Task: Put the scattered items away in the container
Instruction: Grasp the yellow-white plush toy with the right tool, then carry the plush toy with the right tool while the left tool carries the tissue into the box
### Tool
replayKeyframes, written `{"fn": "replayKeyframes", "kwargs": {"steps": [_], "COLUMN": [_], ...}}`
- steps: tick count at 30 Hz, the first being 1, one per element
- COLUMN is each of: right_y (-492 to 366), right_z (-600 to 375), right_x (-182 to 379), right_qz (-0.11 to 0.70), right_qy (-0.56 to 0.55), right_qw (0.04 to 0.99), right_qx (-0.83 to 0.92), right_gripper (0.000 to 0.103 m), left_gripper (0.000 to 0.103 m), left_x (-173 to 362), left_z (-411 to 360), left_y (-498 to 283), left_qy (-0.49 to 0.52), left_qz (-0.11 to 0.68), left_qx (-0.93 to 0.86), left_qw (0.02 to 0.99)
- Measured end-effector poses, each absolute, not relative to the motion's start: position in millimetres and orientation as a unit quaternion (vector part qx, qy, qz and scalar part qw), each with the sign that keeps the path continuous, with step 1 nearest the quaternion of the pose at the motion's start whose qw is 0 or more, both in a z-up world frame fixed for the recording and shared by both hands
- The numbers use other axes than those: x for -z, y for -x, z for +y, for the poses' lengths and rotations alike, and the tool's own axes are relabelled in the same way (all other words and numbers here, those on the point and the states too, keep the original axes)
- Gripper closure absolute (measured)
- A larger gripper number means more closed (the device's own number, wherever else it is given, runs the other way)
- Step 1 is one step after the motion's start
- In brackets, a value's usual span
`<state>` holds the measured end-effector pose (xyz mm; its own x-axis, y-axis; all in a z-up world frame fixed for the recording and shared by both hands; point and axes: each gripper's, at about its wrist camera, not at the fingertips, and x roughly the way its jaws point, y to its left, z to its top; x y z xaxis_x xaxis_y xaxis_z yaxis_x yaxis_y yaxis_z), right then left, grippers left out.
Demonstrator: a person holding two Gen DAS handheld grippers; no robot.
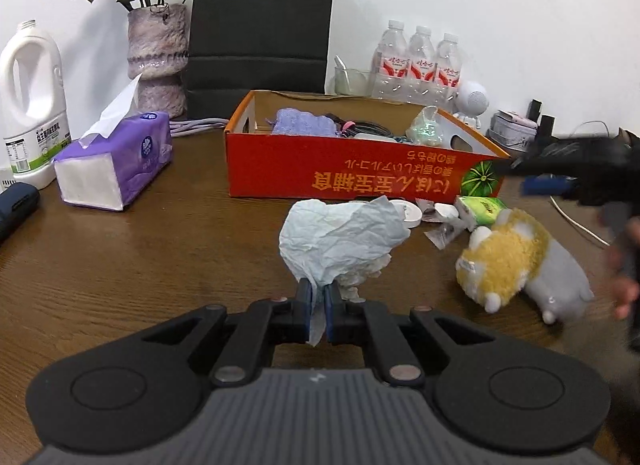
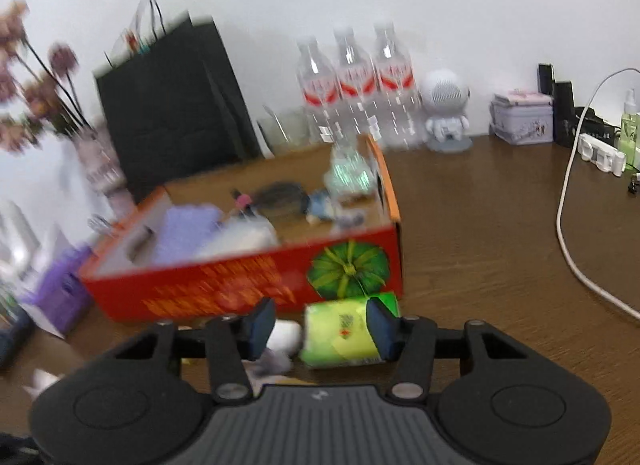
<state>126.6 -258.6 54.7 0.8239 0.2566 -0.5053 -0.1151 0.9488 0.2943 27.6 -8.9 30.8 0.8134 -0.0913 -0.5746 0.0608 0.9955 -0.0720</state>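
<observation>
From the left wrist, the left gripper [image 1: 319, 297] has its jaws pinched narrow on the bottom corner of a crumpled pale tissue [image 1: 340, 241], which stands up off the brown table [image 1: 140, 257] just in front of the red box [image 1: 344, 173]. The tissue looks light and floppy, creased all over, white-blue, with a tail hanging down between the pads. I'd say the thing to do is lift it clear over the near wall before letting go, since a loose edge could catch on the rim. A yellow and grey plush toy [image 1: 516, 261] lies to the right, near a small green packet [image 1: 482, 211] and some white bits by the box front.

From the right wrist, the picture is blurred. The right gripper [image 2: 320, 327] is spread wide, one pad touching the green packet's [image 2: 344, 335] right end, the other standing apart from it. The packet lies on the table just before the red box [image 2: 240, 289]; centring it between the pads first should give a square grip.
</observation>
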Motion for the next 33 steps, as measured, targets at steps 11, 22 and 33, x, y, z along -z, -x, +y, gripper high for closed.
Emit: {"fn": "replayKeyframes", "kwargs": {"steps": [11, 22, 33], "right_y": [-36.5, -56.2, -61.9], "right_z": [-280.4, -217.1, -191.6], "right_x": [-43.1, -52.3, -45.1], "right_qz": [0.375, 0.367, 0.353], "right_qy": [-0.142, -0.029, -0.046], "right_qw": [0.889, 0.902, 0.916], "right_qx": [-0.223, -0.227, -0.186], "right_gripper": [0.054, 0.032, 0.057], "left_gripper": [0.095, 0.095, 0.096], "left_x": [-27.3, -23.3, -37.8], "left_z": [-17.9, 0.0, 7.0], "left_y": [-21.7, -8.3, -6.1], "left_qy": [0.019, 0.02, 0.028], "left_qz": [0.31, 0.313, 0.26], "left_qx": [0.049, 0.021, -0.024], "left_qw": [0.949, 0.949, 0.965]}}
